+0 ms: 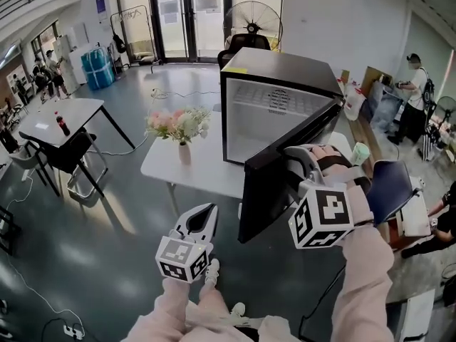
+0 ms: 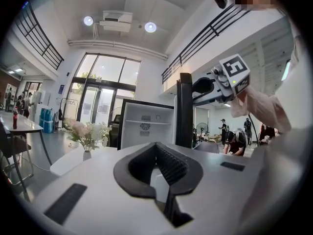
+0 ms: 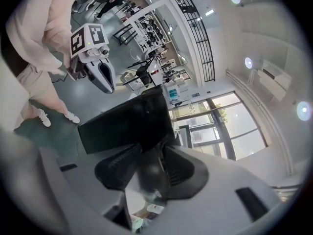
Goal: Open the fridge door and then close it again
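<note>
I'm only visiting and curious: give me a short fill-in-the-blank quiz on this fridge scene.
1. The door of the black mini fridge on the white table stands ____.
2. The gripper whose jaws straddle the door's top edge is the person's ____ one.
3. The small pale vase beside the fridge holds pink and white ____.
4. The left gripper, jaws together, holds ____.
Missing words: open; right; flowers; nothing.

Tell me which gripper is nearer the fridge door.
Right. The right gripper has the fridge door's edge between its jaws. The left gripper hangs apart, to the door's left.
</note>
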`<state>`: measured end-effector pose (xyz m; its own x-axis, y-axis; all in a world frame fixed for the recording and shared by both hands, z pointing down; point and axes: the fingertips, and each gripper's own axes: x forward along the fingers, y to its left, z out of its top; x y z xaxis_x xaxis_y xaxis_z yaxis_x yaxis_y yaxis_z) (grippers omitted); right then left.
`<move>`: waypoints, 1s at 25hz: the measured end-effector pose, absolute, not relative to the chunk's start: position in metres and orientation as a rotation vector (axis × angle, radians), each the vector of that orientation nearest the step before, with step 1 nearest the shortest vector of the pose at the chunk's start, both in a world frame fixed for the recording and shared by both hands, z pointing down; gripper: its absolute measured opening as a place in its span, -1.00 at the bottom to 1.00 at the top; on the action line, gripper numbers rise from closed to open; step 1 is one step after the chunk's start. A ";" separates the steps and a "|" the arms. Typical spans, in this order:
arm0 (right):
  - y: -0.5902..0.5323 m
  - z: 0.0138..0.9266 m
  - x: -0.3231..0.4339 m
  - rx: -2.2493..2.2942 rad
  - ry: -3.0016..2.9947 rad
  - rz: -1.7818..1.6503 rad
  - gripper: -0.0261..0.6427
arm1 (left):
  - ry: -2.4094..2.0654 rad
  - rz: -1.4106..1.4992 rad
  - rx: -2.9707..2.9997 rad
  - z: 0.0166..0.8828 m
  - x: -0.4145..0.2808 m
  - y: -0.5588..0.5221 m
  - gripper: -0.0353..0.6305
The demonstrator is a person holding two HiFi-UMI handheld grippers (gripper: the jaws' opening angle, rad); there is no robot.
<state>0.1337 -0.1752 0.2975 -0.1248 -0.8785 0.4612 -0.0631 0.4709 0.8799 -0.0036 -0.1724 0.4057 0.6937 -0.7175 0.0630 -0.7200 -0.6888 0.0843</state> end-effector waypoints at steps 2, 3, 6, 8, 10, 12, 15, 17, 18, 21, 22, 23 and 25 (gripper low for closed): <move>-0.166 0.296 0.138 0.851 -1.549 -0.867 -0.45 | -1.170 0.043 2.806 0.404 0.001 -0.167 -0.86; -0.163 0.296 0.140 0.851 -1.550 -0.867 -0.45 | -1.161 0.046 2.809 0.405 0.004 -0.165 -0.86; -0.157 0.298 0.146 0.849 -1.548 -0.868 -0.44 | -1.136 0.046 2.817 0.407 0.009 -0.163 -0.86; -0.153 0.298 0.148 0.850 -1.541 -0.869 -0.44 | -1.120 0.041 2.824 0.407 0.011 -0.162 -0.86; -0.147 0.297 0.150 0.853 -1.524 -0.871 -0.44 | -1.105 0.039 2.829 0.407 0.012 -0.159 -0.86; -0.139 0.297 0.154 0.855 -1.507 -0.873 -0.43 | -1.090 0.037 2.834 0.406 0.015 -0.154 -0.86; -0.129 0.297 0.163 0.861 -1.481 -0.879 -0.43 | -1.069 0.035 2.842 0.406 0.021 -0.150 -0.86; -0.124 0.298 0.170 0.865 -1.455 -0.880 -0.43 | -1.057 0.031 2.848 0.406 0.026 -0.148 -0.86; -0.121 0.298 0.173 0.867 -1.446 -0.880 -0.44 | -1.051 0.029 2.851 0.405 0.027 -0.147 -0.86; -0.113 0.297 0.179 0.873 -1.435 -0.877 -0.43 | -1.033 0.025 2.860 0.404 0.030 -0.144 -0.86; -0.110 0.297 0.182 0.874 -1.431 -0.875 -0.43 | -1.025 0.026 2.863 0.404 0.032 -0.143 -0.86; -0.107 0.296 0.185 0.875 -1.426 -0.873 -0.43 | -1.017 0.027 2.865 0.404 0.034 -0.142 -0.86; -0.104 0.296 0.192 0.880 -1.418 -0.868 -0.42 | -1.002 0.031 2.870 0.405 0.038 -0.142 -0.86</move>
